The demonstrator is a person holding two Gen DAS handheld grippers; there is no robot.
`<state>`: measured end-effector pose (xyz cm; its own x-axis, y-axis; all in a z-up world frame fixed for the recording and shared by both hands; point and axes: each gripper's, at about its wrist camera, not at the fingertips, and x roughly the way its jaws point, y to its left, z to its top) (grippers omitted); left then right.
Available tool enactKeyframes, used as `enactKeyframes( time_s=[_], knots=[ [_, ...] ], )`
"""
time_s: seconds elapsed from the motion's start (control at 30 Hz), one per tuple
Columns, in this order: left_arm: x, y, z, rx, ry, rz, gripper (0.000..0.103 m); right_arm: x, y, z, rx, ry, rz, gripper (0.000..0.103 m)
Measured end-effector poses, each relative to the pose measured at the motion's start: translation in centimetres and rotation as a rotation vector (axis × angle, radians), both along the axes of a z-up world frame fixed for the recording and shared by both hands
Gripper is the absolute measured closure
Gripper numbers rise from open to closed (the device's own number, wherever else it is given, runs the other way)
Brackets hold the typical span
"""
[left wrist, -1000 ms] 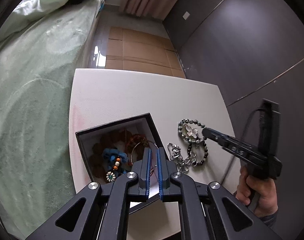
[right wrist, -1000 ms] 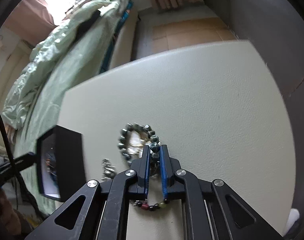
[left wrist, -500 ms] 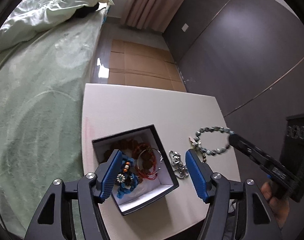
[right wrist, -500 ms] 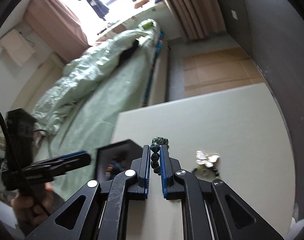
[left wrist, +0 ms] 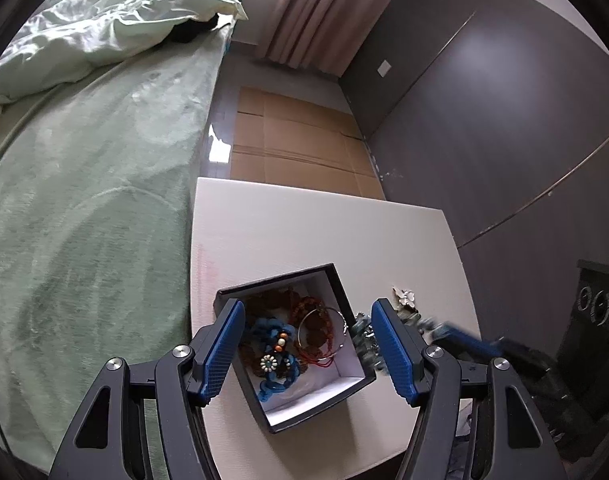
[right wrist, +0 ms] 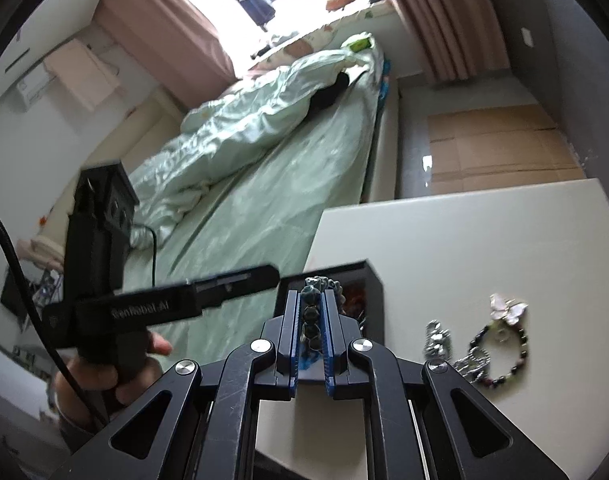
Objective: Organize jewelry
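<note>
A black jewelry box (left wrist: 341,288) with a white inside stands on the white table (left wrist: 304,232) and holds blue, brown and red pieces and a silver bangle. My left gripper (left wrist: 309,348) is open above the box. My right gripper (right wrist: 311,312) is shut on a grey-green bead bracelet (right wrist: 309,294) and holds it at the box's edge (right wrist: 374,300); it shows blurred in the left wrist view (left wrist: 456,332). A dark bead bracelet with a butterfly charm (right wrist: 504,336) and a silver chain piece (right wrist: 438,338) lie on the table right of the box.
A bed with a green cover (left wrist: 84,200) runs along the table's left edge. Flattened cardboard (left wrist: 296,144) lies on the floor beyond the table. A dark wall (left wrist: 504,140) stands to the right.
My left gripper opened wide and rose above the box. My right gripper lifted the grey-green bracelet off the table and carried it left to the box's edge.
</note>
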<state>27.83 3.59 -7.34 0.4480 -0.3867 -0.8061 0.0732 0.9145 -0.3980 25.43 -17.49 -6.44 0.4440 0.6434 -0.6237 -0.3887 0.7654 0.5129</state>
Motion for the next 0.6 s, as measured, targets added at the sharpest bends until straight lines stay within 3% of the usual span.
enactKeyframes(
  time_s=[0.07, 0.13, 0.17, 0.6],
  knots=[
    [0.0, 0.0, 0.0, 0.002, 0.0, 0.001, 0.036, 0.2, 0.9, -0.8, -0.049, 0.041, 0.012, 0.091],
    [0.0, -0.1, 0.0, 0.004, -0.002, -0.002, 0.036, 0.5, 1.2, -1.6, -0.056, 0.089, 0.025, 0.067],
    [0.0, -0.2, 0.0, 0.005, -0.003, -0.005, 0.036, 0.4, 1.0, -1.6, -0.054, 0.089, 0.02, 0.062],
    [-0.2, -4.5, -0.1, 0.045, -0.012, -0.093, 0.036, 0.2, -5.8, -1.2, -0.065, 0.099, -0.117, 0.06]
  ],
)
